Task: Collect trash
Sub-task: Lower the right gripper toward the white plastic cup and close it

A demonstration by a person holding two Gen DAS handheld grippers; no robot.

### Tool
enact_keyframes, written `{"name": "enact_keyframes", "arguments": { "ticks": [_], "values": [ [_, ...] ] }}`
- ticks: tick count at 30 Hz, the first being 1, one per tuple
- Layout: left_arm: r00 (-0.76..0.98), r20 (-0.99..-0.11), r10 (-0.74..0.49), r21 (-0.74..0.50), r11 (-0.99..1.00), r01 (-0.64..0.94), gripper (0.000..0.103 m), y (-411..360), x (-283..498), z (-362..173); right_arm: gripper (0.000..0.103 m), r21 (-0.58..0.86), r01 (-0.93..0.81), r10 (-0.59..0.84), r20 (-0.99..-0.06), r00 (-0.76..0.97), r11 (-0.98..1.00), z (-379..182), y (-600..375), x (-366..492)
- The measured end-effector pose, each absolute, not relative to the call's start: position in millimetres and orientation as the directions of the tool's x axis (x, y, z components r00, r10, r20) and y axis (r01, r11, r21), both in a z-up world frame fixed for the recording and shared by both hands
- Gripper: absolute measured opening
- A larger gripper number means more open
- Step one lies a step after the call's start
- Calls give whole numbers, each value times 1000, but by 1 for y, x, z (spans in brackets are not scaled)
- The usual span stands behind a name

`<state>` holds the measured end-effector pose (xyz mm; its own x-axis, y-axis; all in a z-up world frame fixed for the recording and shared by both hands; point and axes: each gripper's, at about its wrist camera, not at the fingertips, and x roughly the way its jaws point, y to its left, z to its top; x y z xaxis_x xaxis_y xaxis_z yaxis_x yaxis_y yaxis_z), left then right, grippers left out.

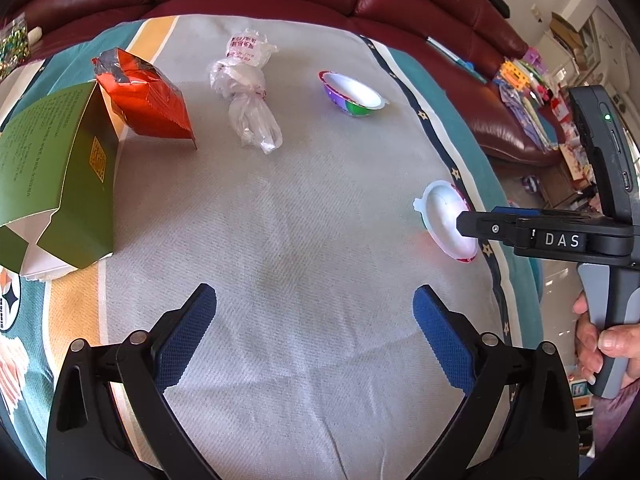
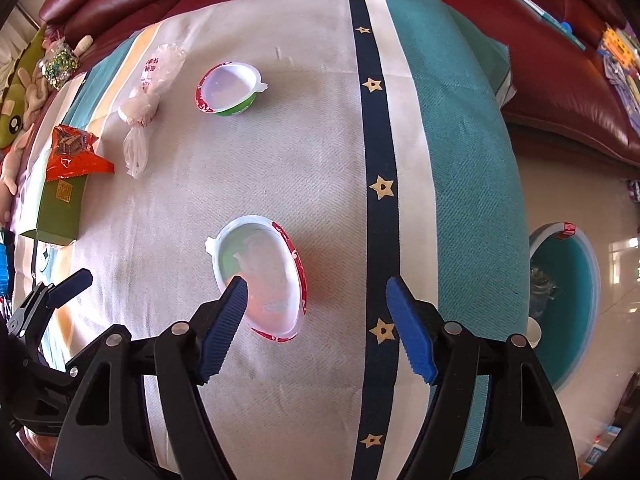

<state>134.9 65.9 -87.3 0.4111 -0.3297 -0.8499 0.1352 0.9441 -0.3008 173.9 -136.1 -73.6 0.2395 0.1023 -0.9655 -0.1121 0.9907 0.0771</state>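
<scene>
A shallow plastic cup (image 2: 260,276), empty, white inside with a red patterned rim, lies on the pale middle of a striped blanket (image 2: 460,128). The right gripper (image 2: 316,312) hangs over it with jaws apart: the left blue pad overlaps the cup's near edge in the picture, the right pad stands well clear over the navy star stripe, and nothing is clamped.

The left gripper (image 1: 314,316) is also wide open over bare cloth, holding nothing. Its view shows the same cup (image 1: 444,216) partly behind the right gripper's body, and a hand (image 1: 604,344) on that handle.

Farther off lie a second cup (image 2: 230,88), a knotted clear plastic bag (image 1: 246,92), an orange foil wrapper (image 1: 148,96) and a torn green carton (image 1: 56,168). Only the right wrist view shows a teal bin (image 2: 568,300) on the floor beyond the blanket's edge.
</scene>
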Motion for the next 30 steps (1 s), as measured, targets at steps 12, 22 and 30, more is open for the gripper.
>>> {"name": "enact_keyframes", "arguments": {
  "ticks": [12, 22, 30],
  "values": [
    [413, -853, -320, -296, 947, 123, 99, 68, 136, -88, 41, 86, -144, 120, -963, 243, 986, -75, -130, 172],
    [401, -861, -314, -289, 949, 123, 99, 62, 141, -89, 4, 108, -166, 151, -950, 272, 980, -69, -134, 168],
    [412, -852, -323, -292, 946, 138, 99, 43, 174, -72, 4, 108, -120, 140, -942, 306, 987, -57, -162, 184]
  ]
}}
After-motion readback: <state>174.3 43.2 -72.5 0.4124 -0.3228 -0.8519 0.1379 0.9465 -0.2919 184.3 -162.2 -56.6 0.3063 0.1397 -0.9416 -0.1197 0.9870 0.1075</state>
